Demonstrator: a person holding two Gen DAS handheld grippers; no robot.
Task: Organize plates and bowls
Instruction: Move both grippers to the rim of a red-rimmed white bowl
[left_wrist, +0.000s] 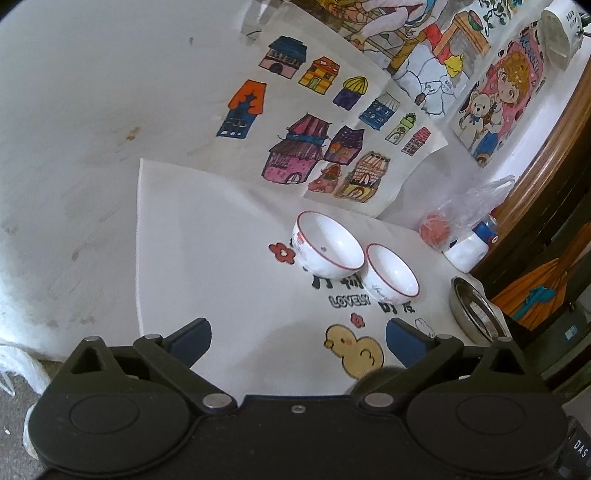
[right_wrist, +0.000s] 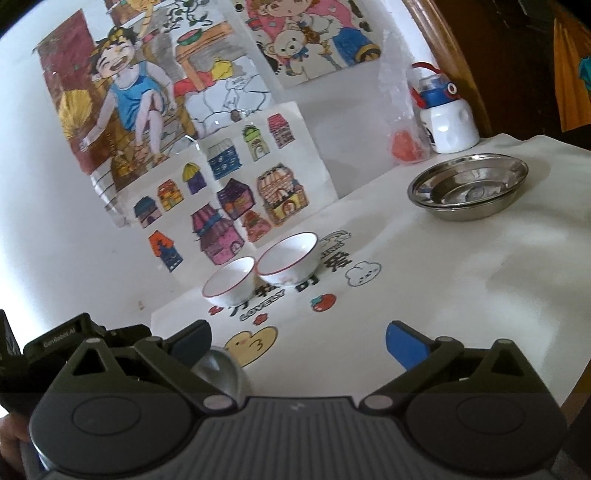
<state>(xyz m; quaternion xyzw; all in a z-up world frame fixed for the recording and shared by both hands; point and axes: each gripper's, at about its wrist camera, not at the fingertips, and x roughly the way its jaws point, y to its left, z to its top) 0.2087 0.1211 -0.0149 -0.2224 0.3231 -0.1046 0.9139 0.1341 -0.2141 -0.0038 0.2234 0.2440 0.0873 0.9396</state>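
Both grippers, left gripper (left_wrist: 298, 341) and right gripper (right_wrist: 298, 341), gape wide and empty near the cloth's edge; beyond, two touching ceramic bowls (right_wrist: 258, 271) look glazed, slippery, breakable, best pinched at the rim, stacked steel plates (right_wrist: 467, 188) far right.

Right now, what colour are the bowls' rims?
Red, on both white bowls; clearest in the left wrist view.

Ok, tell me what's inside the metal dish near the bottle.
In the right wrist view, the metal dish appears to hold a second steel dish nested in it; two rims show. No food is visible, only reflections. Whatever lies between or beneath them is hidden.
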